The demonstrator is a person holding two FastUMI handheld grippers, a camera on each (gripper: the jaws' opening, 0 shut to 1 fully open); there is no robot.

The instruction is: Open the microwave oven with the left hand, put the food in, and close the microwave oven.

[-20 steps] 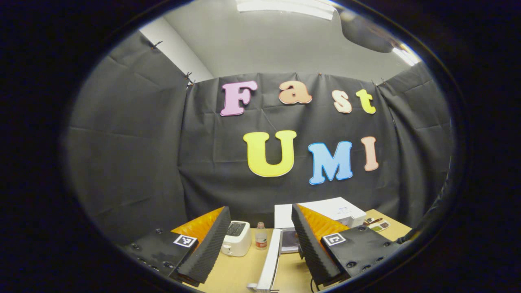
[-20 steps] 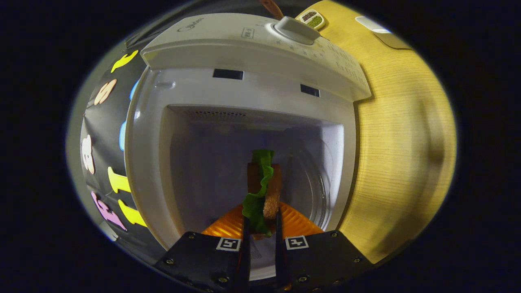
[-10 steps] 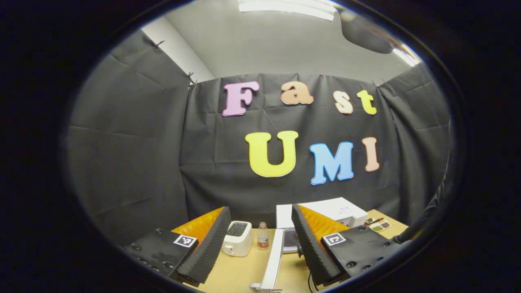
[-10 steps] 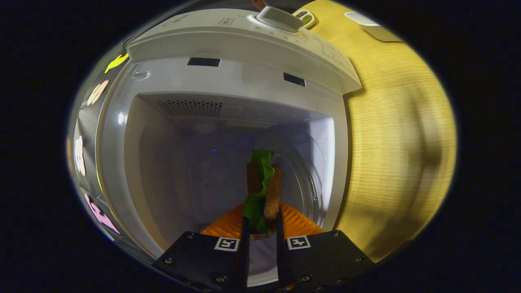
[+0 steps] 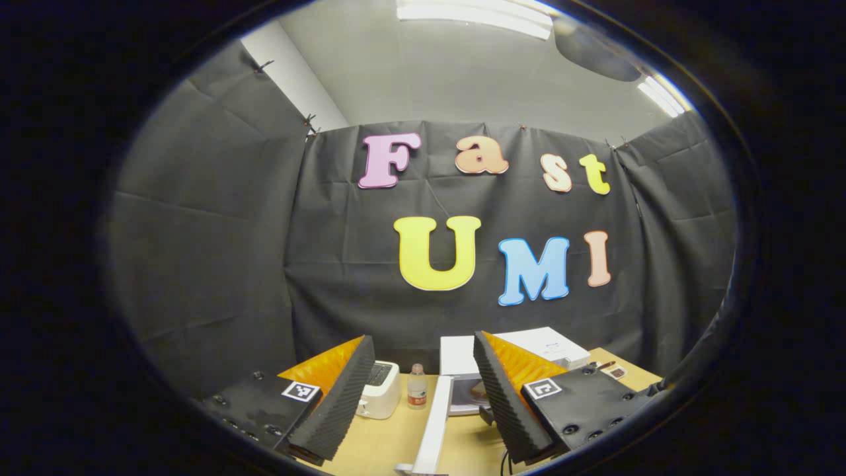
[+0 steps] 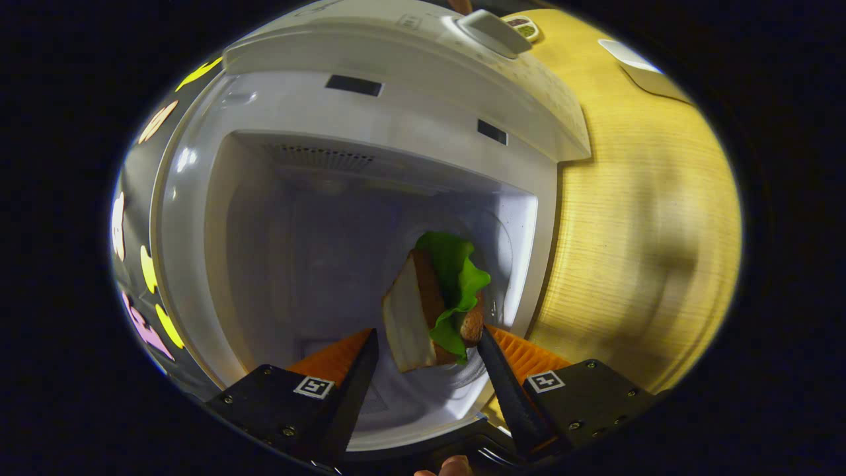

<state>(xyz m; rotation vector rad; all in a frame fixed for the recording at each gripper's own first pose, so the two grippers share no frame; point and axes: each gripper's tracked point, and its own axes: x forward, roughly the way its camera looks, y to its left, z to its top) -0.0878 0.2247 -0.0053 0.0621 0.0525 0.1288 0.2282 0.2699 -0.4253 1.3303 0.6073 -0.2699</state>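
Inside the open microwave oven point(image 6: 370, 172), the right gripper point(image 6: 426, 357) has spread its fingers, which half a second ago pinched the sandwich point(image 6: 433, 304); the food now leans free between them over the glass turntable, one finger possibly still touching it. The left gripper point(image 5: 423, 396) hangs back above the tabletop point(image 5: 390, 443) with its fingers wide apart and nothing between them, much as before, facing the swung-out microwave door point(image 5: 433, 430), a white toaster point(image 5: 380, 396) and a small bottle point(image 5: 416, 387).
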